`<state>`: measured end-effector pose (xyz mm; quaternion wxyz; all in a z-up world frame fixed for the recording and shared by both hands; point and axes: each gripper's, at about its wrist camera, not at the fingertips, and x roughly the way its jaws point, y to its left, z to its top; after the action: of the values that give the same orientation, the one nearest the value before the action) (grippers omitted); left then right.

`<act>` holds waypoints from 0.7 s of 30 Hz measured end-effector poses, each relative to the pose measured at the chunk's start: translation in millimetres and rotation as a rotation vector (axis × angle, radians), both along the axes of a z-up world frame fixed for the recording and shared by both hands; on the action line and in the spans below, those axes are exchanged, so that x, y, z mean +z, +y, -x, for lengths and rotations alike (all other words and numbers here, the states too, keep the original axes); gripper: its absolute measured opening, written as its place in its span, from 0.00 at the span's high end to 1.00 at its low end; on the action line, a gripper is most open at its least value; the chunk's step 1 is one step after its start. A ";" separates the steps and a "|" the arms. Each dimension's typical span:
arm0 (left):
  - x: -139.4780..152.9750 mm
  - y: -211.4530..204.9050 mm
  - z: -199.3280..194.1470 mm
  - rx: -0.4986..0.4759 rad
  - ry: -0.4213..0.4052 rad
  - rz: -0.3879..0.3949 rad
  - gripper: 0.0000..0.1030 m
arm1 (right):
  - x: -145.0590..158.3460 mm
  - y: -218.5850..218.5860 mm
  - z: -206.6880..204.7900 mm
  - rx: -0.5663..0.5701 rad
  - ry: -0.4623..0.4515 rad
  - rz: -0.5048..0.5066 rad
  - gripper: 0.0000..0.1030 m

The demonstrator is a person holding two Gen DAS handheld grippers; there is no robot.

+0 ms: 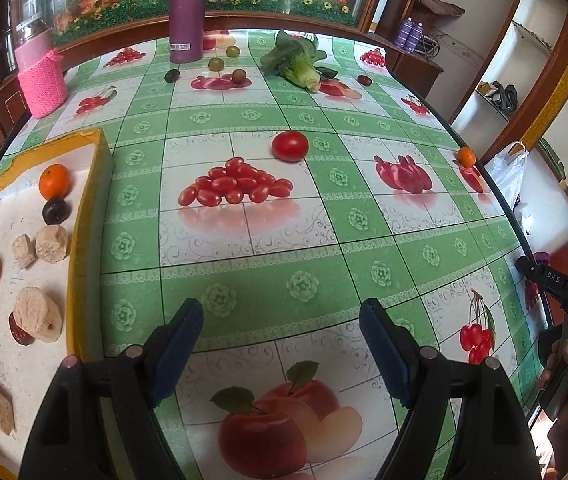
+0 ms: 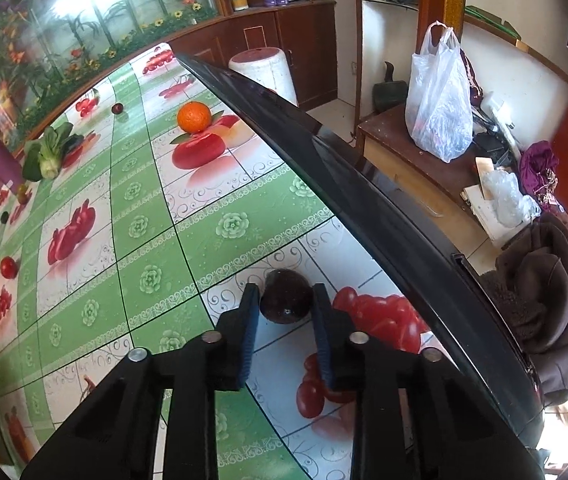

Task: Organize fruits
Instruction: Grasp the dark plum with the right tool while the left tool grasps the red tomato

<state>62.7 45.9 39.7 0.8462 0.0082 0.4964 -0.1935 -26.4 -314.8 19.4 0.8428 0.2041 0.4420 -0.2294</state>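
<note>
Right tongs (image 2: 286,300), low in the frame, pinch a dark plum (image 2: 286,298) on the table (image 2: 140,232); left tongs (image 1: 282,320) gape empty at bottom centre.

We see a purple bottle (image 1: 186,12) upright at the table's (image 1: 324,216) far edge, bok choy (image 1: 296,62) lying right of it, a pink knit-sleeved jar (image 1: 42,74) far left. Off the table: a white plastic bag (image 2: 438,96) on a wooden desk (image 2: 416,160), brown coat (image 2: 544,292), white cylinder (image 2: 264,70) by the cabinets (image 2: 284,32).
</note>
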 end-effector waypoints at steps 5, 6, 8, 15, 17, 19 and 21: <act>-2.1 -2.6 -3.1 -0.007 0.006 -0.013 0.20 | 9.4 17.1 -0.7 0.099 -0.067 -0.029 0.77; -2.8 -3.5 -4.7 -0.005 0.008 -0.016 0.20 | 11.6 24.0 -2.1 0.130 -0.076 -0.031 0.77; -4.6 -5.7 -11.2 0.003 0.015 -0.026 0.20 | 13.2 39.8 -6.7 0.199 -0.084 -0.045 0.77; -1.6 -17.3 -61.5 0.090 0.000 -0.013 0.20 | 5.3 98.4 -22.1 0.407 -0.052 -0.027 0.76; -0.8 -22.8 -79.8 0.113 -0.002 0.013 0.20 | 3.3 109.9 -24.4 0.445 -0.042 -0.003 0.76; -0.3 -30.2 -96.0 0.135 -0.011 0.034 0.20 | 1.8 117.1 -27.2 0.476 -0.036 0.011 0.76; -2.1 -40.5 -108.6 0.155 -0.029 0.010 0.20 | 0.8 118.3 -27.8 0.495 -0.032 0.017 0.76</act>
<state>171.3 5.4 37.6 0.8657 -0.0317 0.4824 -0.1298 1.4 -196.5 20.1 0.8820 0.0862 0.4631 -0.0166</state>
